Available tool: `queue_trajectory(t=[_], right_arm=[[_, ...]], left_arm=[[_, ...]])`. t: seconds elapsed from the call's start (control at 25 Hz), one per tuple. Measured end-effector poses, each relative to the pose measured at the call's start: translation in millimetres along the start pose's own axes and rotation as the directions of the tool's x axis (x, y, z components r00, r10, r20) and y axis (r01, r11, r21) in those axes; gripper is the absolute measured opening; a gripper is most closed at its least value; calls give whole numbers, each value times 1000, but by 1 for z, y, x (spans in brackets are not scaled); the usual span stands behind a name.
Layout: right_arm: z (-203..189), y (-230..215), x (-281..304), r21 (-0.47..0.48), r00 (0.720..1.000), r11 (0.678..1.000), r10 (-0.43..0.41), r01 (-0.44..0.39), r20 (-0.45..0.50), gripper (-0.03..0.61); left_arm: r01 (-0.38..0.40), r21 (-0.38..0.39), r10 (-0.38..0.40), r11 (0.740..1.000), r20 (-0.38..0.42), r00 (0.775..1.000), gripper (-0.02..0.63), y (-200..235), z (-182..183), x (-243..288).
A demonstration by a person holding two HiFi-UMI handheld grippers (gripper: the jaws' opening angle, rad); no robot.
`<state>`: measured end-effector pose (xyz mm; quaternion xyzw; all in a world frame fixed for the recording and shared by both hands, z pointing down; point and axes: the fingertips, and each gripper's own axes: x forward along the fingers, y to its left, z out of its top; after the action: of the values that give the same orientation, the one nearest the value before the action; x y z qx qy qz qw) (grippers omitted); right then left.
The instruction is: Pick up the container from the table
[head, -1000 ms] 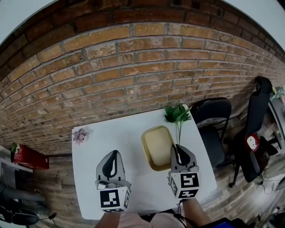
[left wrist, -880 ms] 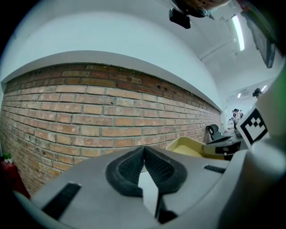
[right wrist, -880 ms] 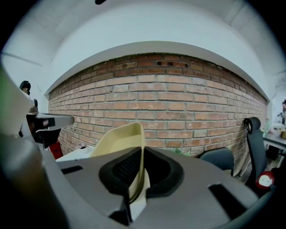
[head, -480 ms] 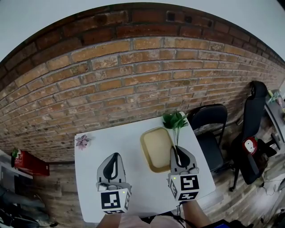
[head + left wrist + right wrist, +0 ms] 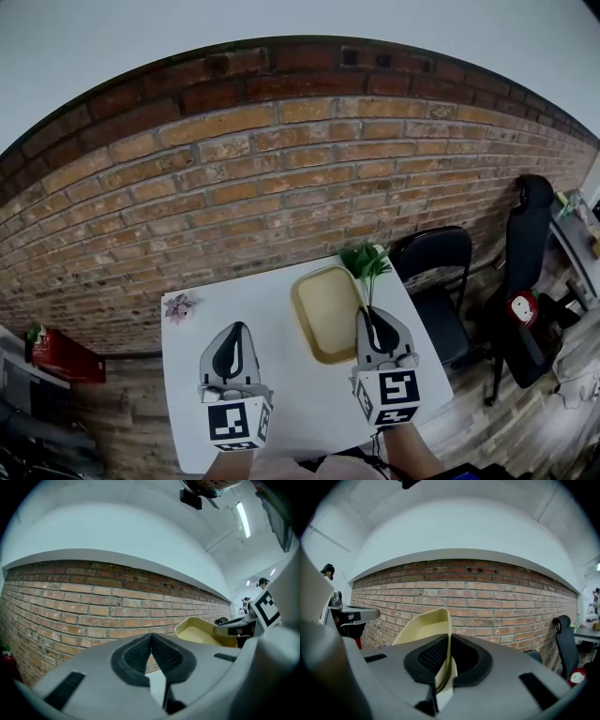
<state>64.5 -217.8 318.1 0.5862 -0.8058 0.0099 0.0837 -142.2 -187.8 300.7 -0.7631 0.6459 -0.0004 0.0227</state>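
A: Far left of the head view?
B: Only a pink flower (image 5: 177, 307) on the white worktop (image 5: 291, 403), well apart from the rest.

A: Next along?
B: The left gripper (image 5: 235, 327). Clenched, pads pressed together, nothing between them. Hovers over bare worktop, well left of the container (image 5: 323, 305).

A: And the container?
B: Centre of frame, pale yellow, long axis running from the lower edge up toward the brick wall (image 5: 281, 169). Seems clear of the worktop, judging by the left gripper view, though hard to confirm from above.

A: Held how?
B: By the right gripper (image 5: 367, 312), grasping the right-hand long wall near its closer end, thin rim pinched between the pads. Stretches left and forward from that grip.

A: Off-centre, then?
B: Yes. Caught at one edge, bulk hanging toward frame left. Likely to sag, so worth keeping level. Right hand clearly the nearer; left too far off to steady it without reaching across.

A: Further right?
B: Green plant (image 5: 366, 262) just past the gripper's tip, then a black chair (image 5: 439, 267) beside the worktop.
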Motion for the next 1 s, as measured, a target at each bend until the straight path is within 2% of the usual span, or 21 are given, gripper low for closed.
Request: queue_trajectory(t=[1.0], right_arm=[[56,10,-19,-51,992,998,-32,38,124,21]], left_arm=[[9,-6,-8,1000,88,996,9,14,40,-8]])
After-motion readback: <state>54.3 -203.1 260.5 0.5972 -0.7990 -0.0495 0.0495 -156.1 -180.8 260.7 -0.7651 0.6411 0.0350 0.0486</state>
